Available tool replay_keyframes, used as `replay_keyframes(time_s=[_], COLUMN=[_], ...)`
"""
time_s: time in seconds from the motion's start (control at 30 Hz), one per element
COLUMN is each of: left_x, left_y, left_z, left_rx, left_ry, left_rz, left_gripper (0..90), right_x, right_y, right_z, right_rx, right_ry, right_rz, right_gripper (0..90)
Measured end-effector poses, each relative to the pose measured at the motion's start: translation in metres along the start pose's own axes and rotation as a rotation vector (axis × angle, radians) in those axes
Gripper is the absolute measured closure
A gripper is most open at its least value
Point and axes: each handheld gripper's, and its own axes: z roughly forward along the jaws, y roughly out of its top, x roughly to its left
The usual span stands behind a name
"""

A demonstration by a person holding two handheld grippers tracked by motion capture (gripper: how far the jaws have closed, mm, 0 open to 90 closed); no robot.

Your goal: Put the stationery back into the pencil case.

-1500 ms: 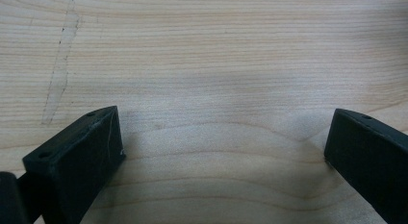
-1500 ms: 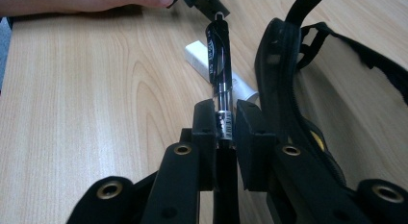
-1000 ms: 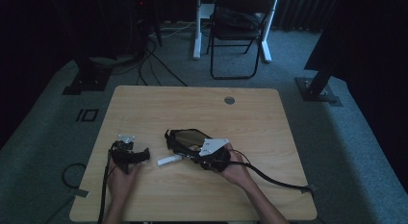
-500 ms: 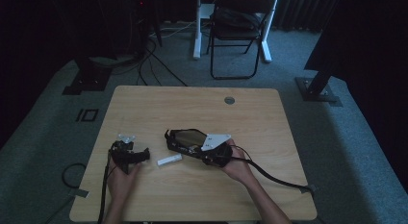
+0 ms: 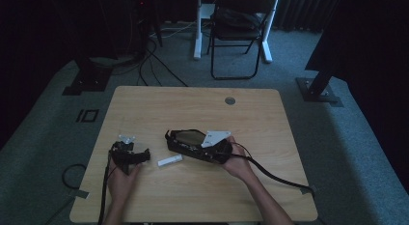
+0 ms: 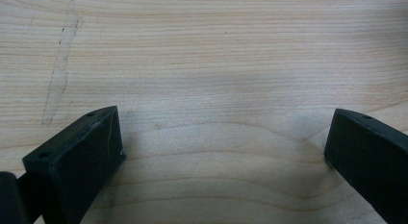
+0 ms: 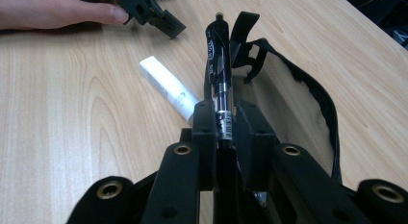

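Right gripper (image 7: 225, 119) pinches pen (image 7: 219, 65) upright between pads, over open pouch (image 7: 308, 89); eraser (image 7: 168, 87) just left; left gripper (image 6: 223, 142) spread, resting on table (image 6: 216, 51).

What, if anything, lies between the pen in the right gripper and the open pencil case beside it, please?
Nothing visible does. The right gripper is shut on the pen, whose tip is right at the open pencil case. The white eraser lies on the pen's other side.

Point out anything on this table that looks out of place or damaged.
Nothing looks damaged or spilled. The right tongs grip a pen above the open black pouch, a white eraser lies loose beside it, and the table bears only a faint streak.
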Motion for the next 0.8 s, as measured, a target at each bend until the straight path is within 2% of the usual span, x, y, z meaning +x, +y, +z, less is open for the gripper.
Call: replay_keyframes(time_s=[0.8], left_x=[0.000], left_y=[0.000], left_z=[0.000], left_rx=[0.000], left_ry=[0.000], left_rz=[0.000], left_gripper=[0.0], right_x=[-0.016], right_y=[0.005], right_z=[0.012], right_rx=[0.008], right_ry=[-0.019], right_rz=[0.002], right_gripper=[79.7])
